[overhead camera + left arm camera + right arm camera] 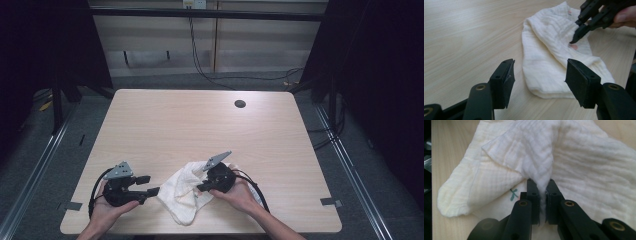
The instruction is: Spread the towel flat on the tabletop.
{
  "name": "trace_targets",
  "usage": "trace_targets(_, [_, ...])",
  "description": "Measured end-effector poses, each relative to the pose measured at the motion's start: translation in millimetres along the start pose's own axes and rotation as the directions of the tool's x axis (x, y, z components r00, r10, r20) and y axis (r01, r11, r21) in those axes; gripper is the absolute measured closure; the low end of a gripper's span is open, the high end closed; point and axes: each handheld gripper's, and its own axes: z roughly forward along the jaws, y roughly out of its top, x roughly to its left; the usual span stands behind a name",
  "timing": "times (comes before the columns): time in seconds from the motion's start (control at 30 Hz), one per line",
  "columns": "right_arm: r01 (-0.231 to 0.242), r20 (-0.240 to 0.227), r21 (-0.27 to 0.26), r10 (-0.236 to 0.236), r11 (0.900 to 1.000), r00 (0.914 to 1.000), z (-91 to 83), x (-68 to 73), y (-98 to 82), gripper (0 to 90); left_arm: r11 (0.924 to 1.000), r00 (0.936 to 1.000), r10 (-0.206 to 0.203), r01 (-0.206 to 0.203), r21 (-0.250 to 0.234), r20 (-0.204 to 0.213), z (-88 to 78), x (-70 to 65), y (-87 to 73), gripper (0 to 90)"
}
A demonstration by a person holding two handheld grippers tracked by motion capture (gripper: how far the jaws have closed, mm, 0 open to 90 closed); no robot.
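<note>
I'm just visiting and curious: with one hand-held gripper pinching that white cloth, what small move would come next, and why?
Probably the open left hand-held gripper should move in and pinch the near edge of the white cloth. The right hand-held gripper already clamps a raised fold, while the left one's jaws stand apart with nothing between them, just short of the cloth.

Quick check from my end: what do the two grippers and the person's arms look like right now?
Both are black. The left gripper and right gripper each carry a grey three-cornered plate on top and trail a black cable looping toward the person. Their jaws are angular, with brass-coloured pivot pins and flat black pads. The forearms are bare, no sleeves visible.
</note>
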Motion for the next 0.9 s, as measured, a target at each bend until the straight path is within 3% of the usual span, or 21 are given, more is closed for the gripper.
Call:
trace_targets(0.13, [0.015, 0.014, -0.008, -0.015, 1.000, 0.9998, 1.6, 10.3, -1.1, 81.9, 0.9998, 0.9999, 0.008, -0.008, 0.017, 0.009, 1.4, -2.8, -2.0, 41.6])
trace_targets(0.2, [0.011, -0.002, 0.010, -0.011, 1.000, 0.9999, 0.8, 10.3, 0.4, 73.5, 0.9996, 0.9999, 0.012, -0.012, 0.026, 0.011, 3.7, -4.8, -2.3, 42.3])
trace_targets(0.23, [0.008, 0.011, 0.010, -0.008, 1.000, 0.9999, -1.1, 9.9, 1.3, 69.7, 0.9992, 0.9999, 0.011, -0.011, 0.038, 0.011, 6.1, -5.9, -2.9, 42.3])
trace_targets(0.33, [0.040, 0.001, -0.039, -0.040, 0.998, 0.9992, -10.0, 8.3, 1.7, 56.9, 0.9977, 0.9997, 0.011, -0.013, 0.067, 0.022, 12.6, -8.9, -4.5, 41.6])
trace_targets(0.43, [0.041, -0.015, -0.076, -0.043, 0.996, 0.9990, -24.8, 7.4, 1.5, 46.7, 0.9973, 0.9993, 0.025, -0.027, 0.068, 0.028, 14.8, -12.1, -2.5, 41.3])
trace_targets(0.57, [0.025, 0.002, -0.129, -0.025, 0.991, 0.9997, -52.2, -1.7, -4.8, 44.5, 0.9976, 0.9987, 0.042, -0.044, 0.053, 0.030, 14.9, -16.4, 3.4, 41.5])
trace_targets(0.63, [0.007, 0.034, -0.146, -0.002, 0.989, 0.9994, -66.4, -8.7, -10.0, 46.1, 0.9973, 0.9979, 0.058, -0.059, 0.043, 0.027, 15.1, -19.8, 8.7, 42.3])
trace_targets(0.73, [-0.015, 0.084, -0.151, 0.028, 0.988, 0.9961, -86.6, -21.2, -19.0, 53.1, 0.9953, 0.9953, 0.089, -0.090, 0.035, 0.040, 17.8, -25.2, 17.3, 44.3])
trace_targets(0.9, [-0.055, 0.136, -0.155, 0.077, 0.986, 0.9878, -104.7, -42.2, -32.5, 62.5, 0.9886, 0.9867, 0.144, -0.147, 0.035, 0.077, 33.5, -38.5, 41.9, 47.9])
